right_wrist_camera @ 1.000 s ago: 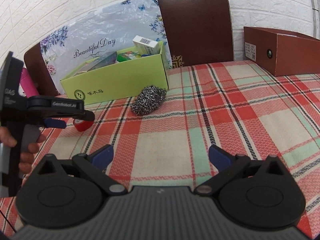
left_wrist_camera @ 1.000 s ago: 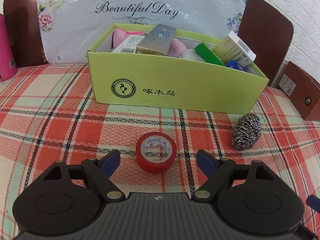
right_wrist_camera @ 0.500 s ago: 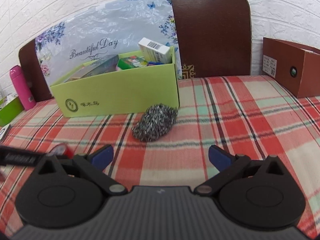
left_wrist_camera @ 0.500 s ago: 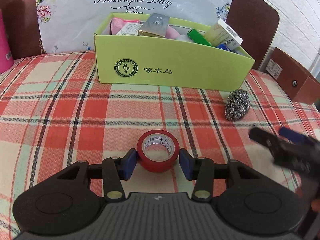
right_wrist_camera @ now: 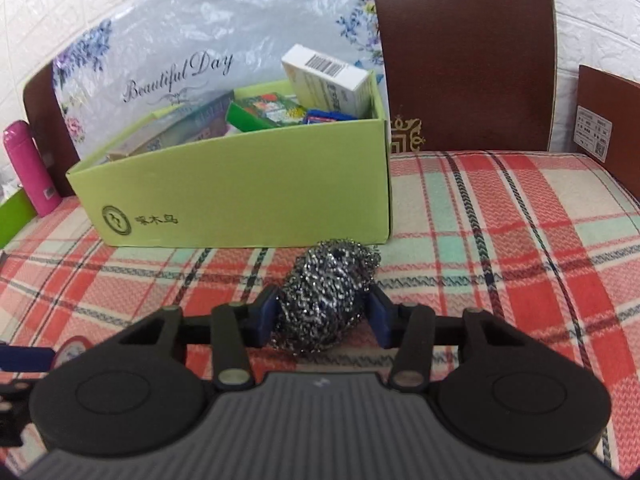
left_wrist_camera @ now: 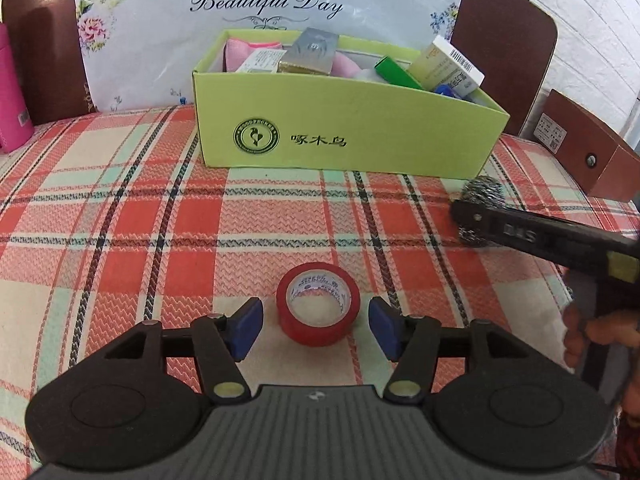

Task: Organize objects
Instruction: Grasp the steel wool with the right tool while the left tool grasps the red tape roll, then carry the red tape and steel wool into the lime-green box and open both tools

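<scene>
**Steel wool scourer and red tape roll: both bracketed, neither in the box yet**

Steel wool scourer [right_wrist_camera: 326,296] sits on the plaid tablecloth [right_wrist_camera: 500,240] just in front of the green cardboard box [right_wrist_camera: 248,196], near its right corner. In the right wrist view it is at 12 o'clock, directly between the blue pads [right_wrist_camera: 267,316] of the right gripper [right_wrist_camera: 323,318]. The fingers are narrowed onto its sides and appear to touch it on both flanks; a firm clamp cannot be confirmed, but it looks gripped.

Handling, as a judgement: the scourer is light, springy and compressible. It will squash under the pads and its rough wire should resist slipping. Take it across the middle of the coil, as now. Loose strands may snag the cloth on lift.

Red tape roll [left_wrist_camera: 318,304] lies flat on the cloth, hole up, at 12 o'clock in the left wrist view, well short of the box. The left gripper [left_wrist_camera: 316,322] straddles it with fingers moderately wide; small gaps show on both sides, so no contact. The roll is probably light and stiff, with a smooth outer wall. Grip across the outer diameter, pads low on the wall; it could tilt if pinched off-centre.

The box already holds cartons and packets, including a white barcode carton [right_wrist_camera: 326,76] at the right end. Free space looks tight, so drop-in spots need picking.
</scene>
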The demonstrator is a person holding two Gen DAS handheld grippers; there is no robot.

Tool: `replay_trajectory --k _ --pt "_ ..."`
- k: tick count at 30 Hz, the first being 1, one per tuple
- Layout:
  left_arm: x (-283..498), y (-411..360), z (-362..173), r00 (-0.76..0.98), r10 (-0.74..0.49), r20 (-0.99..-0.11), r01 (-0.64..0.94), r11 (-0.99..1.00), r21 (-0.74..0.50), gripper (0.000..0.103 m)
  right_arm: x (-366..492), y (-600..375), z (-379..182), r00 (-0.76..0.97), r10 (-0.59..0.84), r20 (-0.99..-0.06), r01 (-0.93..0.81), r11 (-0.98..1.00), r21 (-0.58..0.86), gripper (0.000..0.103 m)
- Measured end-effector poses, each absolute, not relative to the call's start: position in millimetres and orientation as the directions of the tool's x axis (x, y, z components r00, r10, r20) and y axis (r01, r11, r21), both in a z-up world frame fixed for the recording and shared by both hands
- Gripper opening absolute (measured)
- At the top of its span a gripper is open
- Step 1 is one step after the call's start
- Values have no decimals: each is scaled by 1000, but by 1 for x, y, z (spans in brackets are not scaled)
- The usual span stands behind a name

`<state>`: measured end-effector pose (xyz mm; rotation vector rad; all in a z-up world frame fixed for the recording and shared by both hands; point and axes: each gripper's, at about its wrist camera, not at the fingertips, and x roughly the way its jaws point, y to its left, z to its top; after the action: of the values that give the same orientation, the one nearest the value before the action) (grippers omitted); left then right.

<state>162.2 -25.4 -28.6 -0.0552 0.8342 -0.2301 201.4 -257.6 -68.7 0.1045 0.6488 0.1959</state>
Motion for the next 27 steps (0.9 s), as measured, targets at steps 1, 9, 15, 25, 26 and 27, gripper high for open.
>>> replay_trajectory --k 1,9,15,25,26,27 --pt "163 -25 -30 645 -227 -730 180 973 -144 60 192 -258 -66 776 230 -588 -164 973 165 45" --pt "150 -23 -28 630 -261 -731 203 964 -170 48 112 -268 -58 690 373 -620 -315 926 207 45" --pt "114 -25 -26 612 -285 -738 241 956 -170 48 79 -267 -58 683 354 -639 -325 931 168 48" --pt "114 -31 -29 639 -248 -728 228 965 -128 56 70 -264 -57 705 315 -635 -298 945 138 64" --pt "114 -30 -30 636 -251 -730 228 965 -132 56 70 -264 -58 704 316 -636 -298 944 140 64" --pt "114 -30 -31 634 -253 -731 228 964 -136 56 70 -263 -58 702 317 -637 -298 944 141 64"
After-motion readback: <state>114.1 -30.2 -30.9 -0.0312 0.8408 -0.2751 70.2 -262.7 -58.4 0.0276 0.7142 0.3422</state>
